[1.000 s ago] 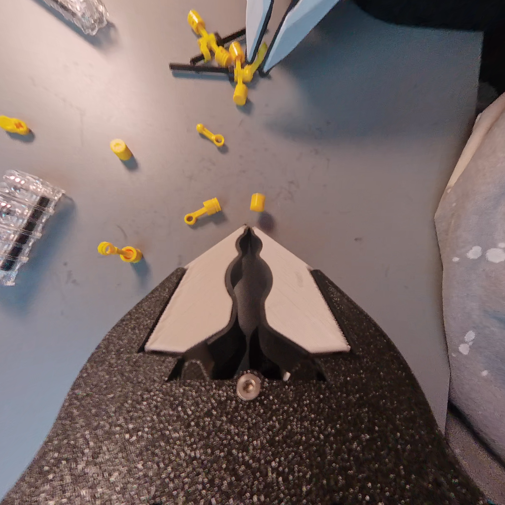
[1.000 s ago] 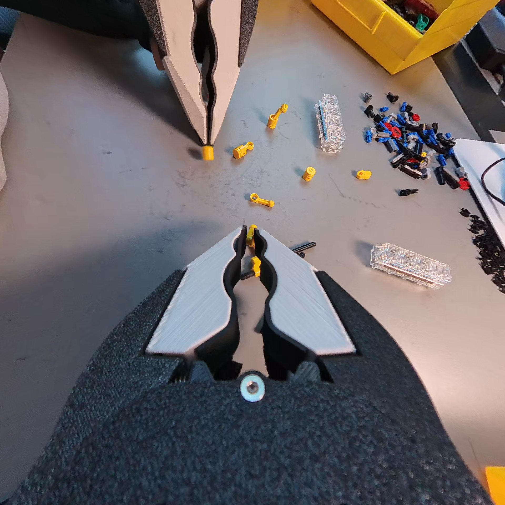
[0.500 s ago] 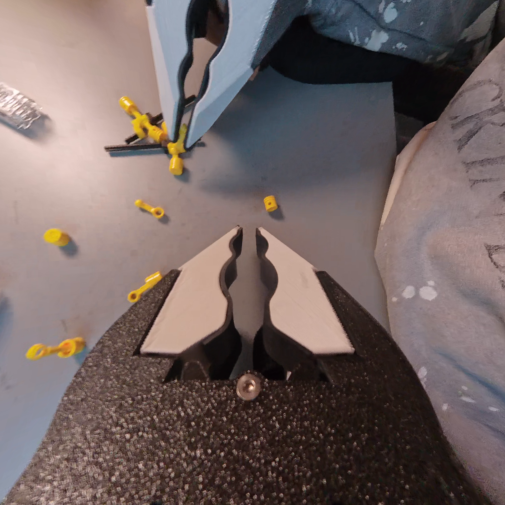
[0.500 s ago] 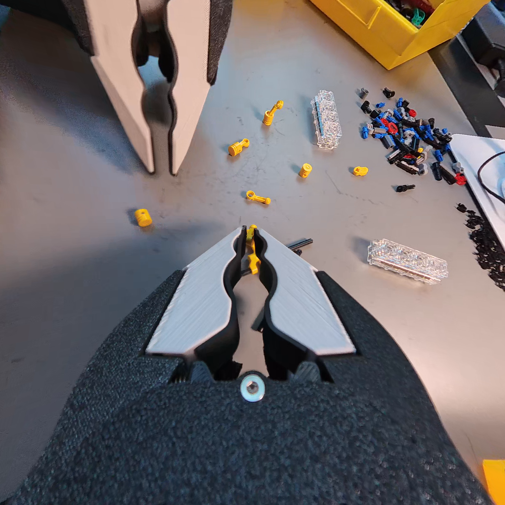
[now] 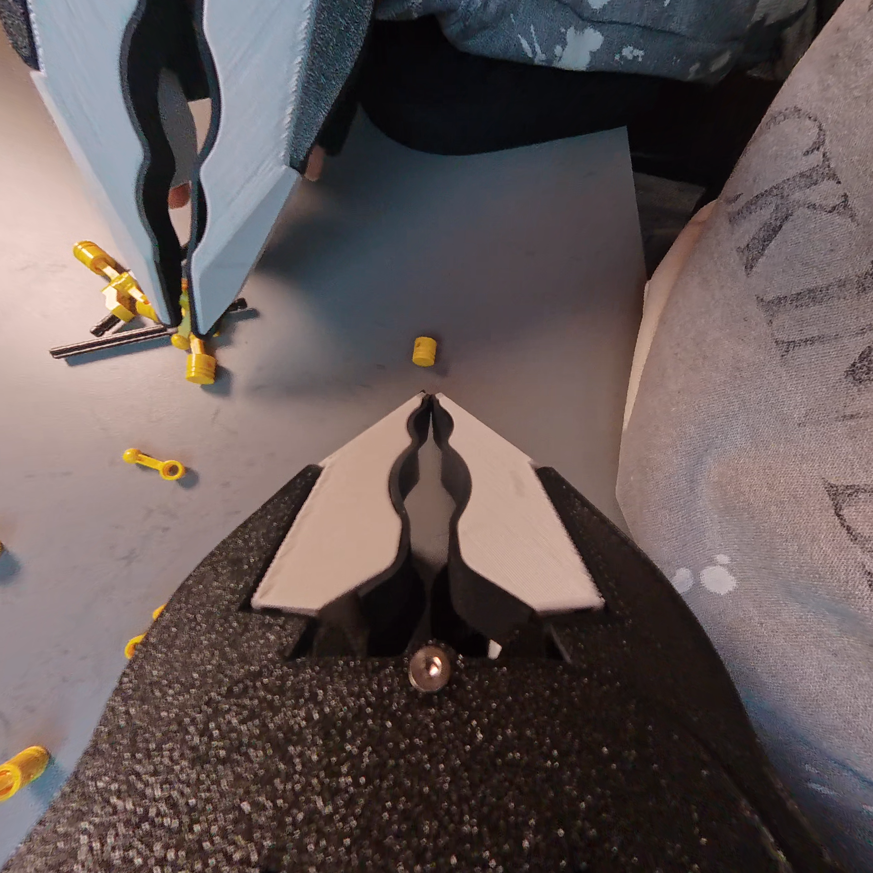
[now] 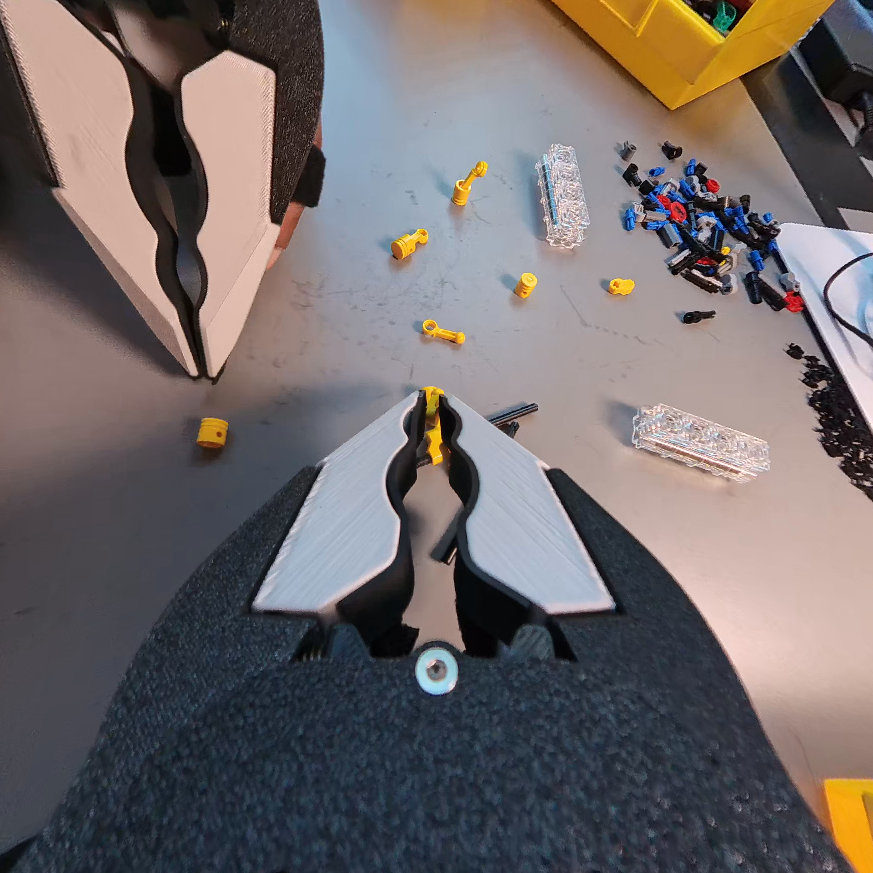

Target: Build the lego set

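1. Far left on the grey counter (image 6: 118,519), the left tool (image 6: 202,375) stands tips down with its two fingers pressed together and nothing between them; its tips hang close over the surface, though whether they touch it I cannot tell.
2. Just in front of those tips lies a small yellow cylinder (image 6: 212,431), on its side, free of both tools. From the left tool's own camera the same cylinder (image 5: 423,351) sits a little beyond the closed tips (image 5: 429,396), slightly to their left.
3. In the middle, the right tool (image 6: 430,394) is clamped on a yellow crank assembly (image 6: 432,425), gripped near the fingertips. Its long axis runs along the fingers, one yellow end poking out past the tips.
4. Black axle rods (image 6: 512,410) stick out from under the right tool, lying flat and pointing away to the right. In the left camera, the assembly's rods (image 5: 108,341) lie roughly crosswise, and a yellow piston head (image 5: 201,366) points toward the camera.
5. Right of that, loose yellow pieces are scattered: a connecting rod (image 6: 443,332), two pistons (image 6: 408,243) and a short barrel (image 6: 525,285).
6. Farther right lie two clear blocks (image 6: 562,193), one upright-running, one crosswise (image 6: 701,441).
7. At the far right sits a heap of blue, black and red pins (image 6: 708,231), with a yellow bin (image 6: 680,52) behind.
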Demonstrator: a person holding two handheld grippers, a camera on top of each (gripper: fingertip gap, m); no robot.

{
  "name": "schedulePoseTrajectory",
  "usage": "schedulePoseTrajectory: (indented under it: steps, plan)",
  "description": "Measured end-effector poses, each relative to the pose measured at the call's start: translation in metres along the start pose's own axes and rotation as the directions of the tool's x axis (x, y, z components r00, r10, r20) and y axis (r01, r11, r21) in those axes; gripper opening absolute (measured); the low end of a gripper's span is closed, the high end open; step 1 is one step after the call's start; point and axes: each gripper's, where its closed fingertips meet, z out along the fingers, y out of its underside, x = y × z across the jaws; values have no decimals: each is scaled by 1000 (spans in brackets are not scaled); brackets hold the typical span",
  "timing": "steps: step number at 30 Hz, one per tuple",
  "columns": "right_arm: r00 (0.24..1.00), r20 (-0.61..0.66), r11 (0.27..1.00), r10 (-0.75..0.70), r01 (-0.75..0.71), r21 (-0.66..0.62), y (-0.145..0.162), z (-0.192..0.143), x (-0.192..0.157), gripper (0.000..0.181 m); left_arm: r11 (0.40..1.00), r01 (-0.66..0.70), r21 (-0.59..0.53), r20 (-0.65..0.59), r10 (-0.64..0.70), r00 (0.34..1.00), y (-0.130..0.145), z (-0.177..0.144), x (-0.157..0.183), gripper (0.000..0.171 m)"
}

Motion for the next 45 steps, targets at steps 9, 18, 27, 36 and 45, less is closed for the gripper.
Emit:
schedulePoseTrajectory:
  steps: [9,18,27,36,45]
  plan:
    - [1000,-12,1000,10,-10,-10,4,-1,4,5,999,-45,16,57,44,997,-15,17,-14,23]
    - [1000,-21,1000,4,-4,-22,6,-3,5,5,995,-98,-19,58,99,993,-13,11,-24,7]
    - [1000,-12,1000,0,-1,-30,7,-1,3,5,999,-33,13,81,32,996,6,-10,-26,8]
    - [1000,-13,999,10,-10,-35,9,0,4,5,999,-29,30,88,26,996,7,-21,-25,6]
    - [1000,-11,999,8,-8,-33,8,0,3,5,1000,-4,17,88,3,996,13,-21,-28,0]
